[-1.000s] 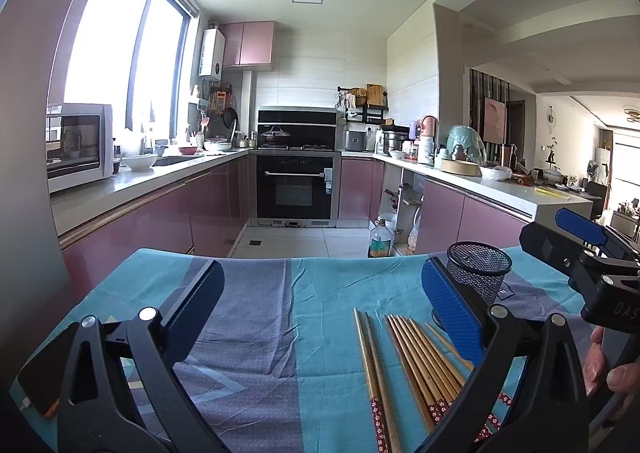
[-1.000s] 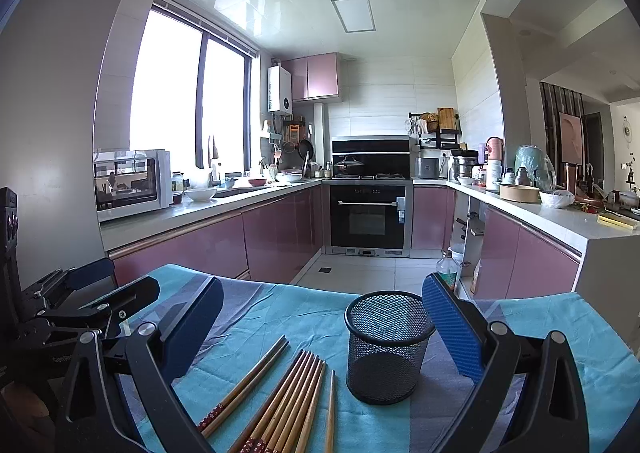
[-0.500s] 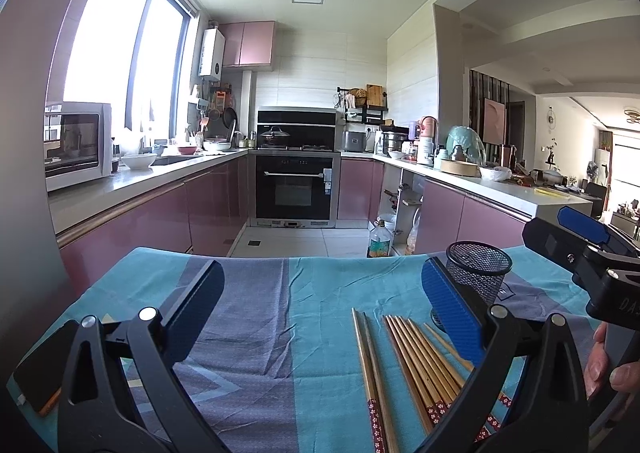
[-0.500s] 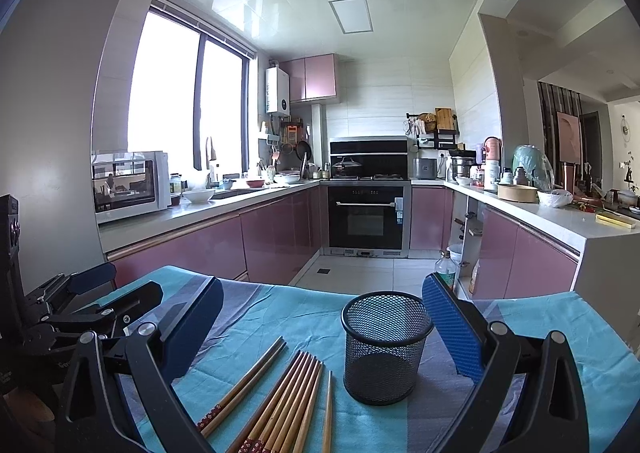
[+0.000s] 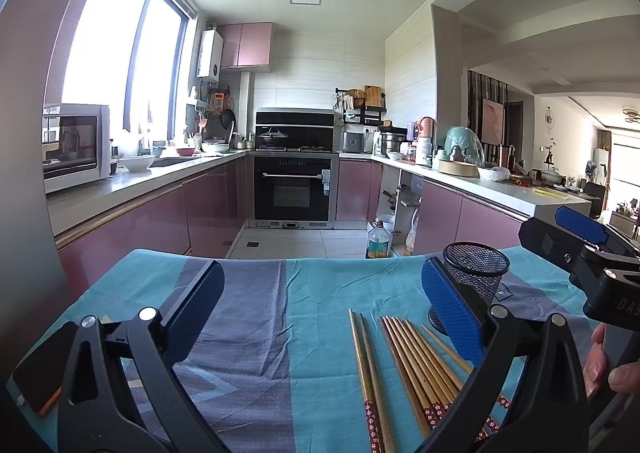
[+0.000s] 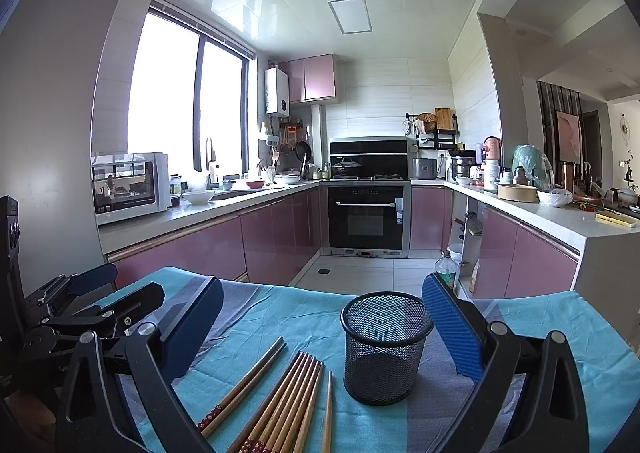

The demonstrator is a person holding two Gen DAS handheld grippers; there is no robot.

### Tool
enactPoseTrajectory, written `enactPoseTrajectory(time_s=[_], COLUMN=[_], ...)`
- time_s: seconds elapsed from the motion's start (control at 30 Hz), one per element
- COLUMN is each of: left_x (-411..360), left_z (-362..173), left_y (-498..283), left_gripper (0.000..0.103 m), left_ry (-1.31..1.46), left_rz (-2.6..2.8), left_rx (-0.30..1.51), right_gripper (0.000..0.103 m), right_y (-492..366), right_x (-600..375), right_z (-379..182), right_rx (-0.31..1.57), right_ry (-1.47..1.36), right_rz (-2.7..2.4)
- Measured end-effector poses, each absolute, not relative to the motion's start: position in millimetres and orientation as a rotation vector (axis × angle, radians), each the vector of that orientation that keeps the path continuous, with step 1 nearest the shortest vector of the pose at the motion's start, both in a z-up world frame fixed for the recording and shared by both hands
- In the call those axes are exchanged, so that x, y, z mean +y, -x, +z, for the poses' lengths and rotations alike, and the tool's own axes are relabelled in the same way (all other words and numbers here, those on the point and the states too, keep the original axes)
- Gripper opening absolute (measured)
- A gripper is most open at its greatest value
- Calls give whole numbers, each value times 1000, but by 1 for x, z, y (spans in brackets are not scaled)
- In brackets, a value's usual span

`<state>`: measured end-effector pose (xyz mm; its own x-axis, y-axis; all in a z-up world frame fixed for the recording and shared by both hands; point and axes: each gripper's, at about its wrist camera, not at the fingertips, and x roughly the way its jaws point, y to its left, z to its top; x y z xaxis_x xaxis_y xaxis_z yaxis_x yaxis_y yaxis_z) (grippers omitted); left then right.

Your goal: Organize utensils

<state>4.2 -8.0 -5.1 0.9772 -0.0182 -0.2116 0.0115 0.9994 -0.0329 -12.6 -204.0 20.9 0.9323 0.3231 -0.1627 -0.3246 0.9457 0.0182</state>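
A dark phone lies at the left edge of the blue tablecloth. The left gripper hovers level over bare cloth, its jaws spread wide and empty. Wooden chopsticks lie flat toward the near right part of the table, one pair slightly apart on their left. Just beyond their far tips, a black mesh holder stands upright and empty. The right gripper frames it, wide open and touching nothing, with fingers of a hand on its handle.
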Motion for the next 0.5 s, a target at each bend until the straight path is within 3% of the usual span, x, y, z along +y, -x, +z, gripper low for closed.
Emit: enactPoseTrajectory(time_s=[0.5], left_x=[-8], left_z=[-4], left_y=[-5], left_gripper=[97], left_ry=[29], left_rz=[-18], left_rx=[210], right_gripper=[96], right_y=[12], right_x=[-204], right_z=[21], right_rx=[166], right_ry=[7], right_rz=[334])
